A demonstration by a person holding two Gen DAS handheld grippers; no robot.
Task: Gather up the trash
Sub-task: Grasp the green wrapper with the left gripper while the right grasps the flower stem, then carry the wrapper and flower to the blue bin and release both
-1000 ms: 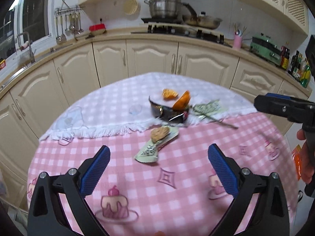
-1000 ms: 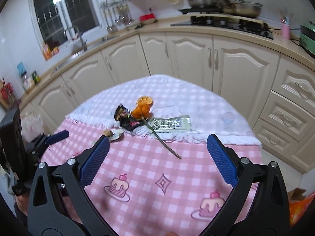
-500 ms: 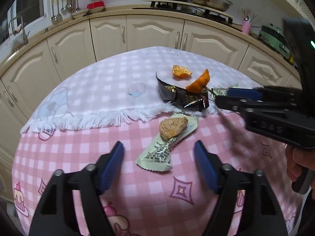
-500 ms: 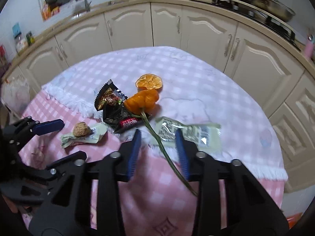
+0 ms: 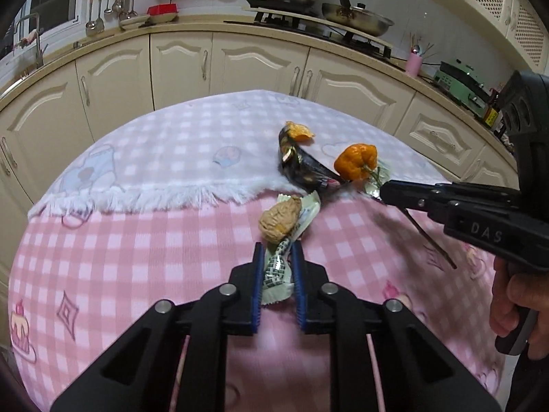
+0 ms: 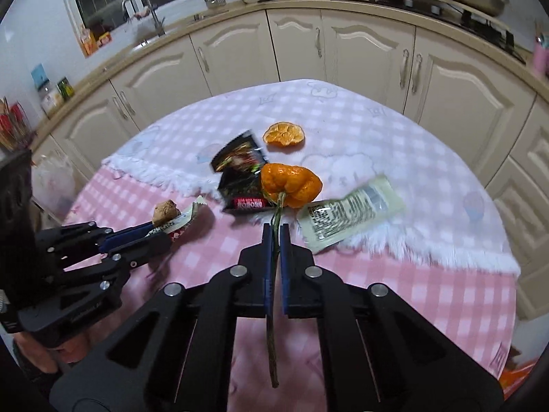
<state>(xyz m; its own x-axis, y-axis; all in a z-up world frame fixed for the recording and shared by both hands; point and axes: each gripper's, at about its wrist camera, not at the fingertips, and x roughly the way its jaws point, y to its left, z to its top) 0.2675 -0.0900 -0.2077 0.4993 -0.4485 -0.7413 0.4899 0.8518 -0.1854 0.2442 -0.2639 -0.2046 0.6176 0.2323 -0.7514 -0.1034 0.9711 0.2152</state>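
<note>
Left wrist view: my left claw [image 5: 277,250] had just been closing, and its blue pads pinched the near end of a pale green wrapper [image 5: 278,267] lying on the pink checked tablecloth [image 5: 137,250]. A brown, lumpy bit of food [image 5: 278,219] sat on the far part of that wrapper, just beyond my fingertips. To the right, my right hand [image 5: 514,305] held the other tool, whose black arm reached in toward the middle of the table. In the right wrist view, my right claw [image 6: 275,231] had also just been closing, and its pads were pressed together on a thin green stem [image 6: 272,326]; the stem ran back between the fingers toward the camera and forward to a crumpled orange peel [image 6: 291,183] just beyond the tips. Whether the peel rested on the cloth or hung clear of it I could not tell. Right of the peel lay a pale clear packet with black print [image 6: 350,211], blurred, partly on the white fringed cloth [image 6: 377,130] that covered the far half of the table. Left of the peel and touching it lay a black snack wrapper [image 6: 242,175], and farther out, apart from the rest, a flat round orange slice [image 6: 284,134]. Beyond the table stood cream cabinets [image 6: 360,55] under a counter with a stove and a pan [image 5: 357,22].
</note>
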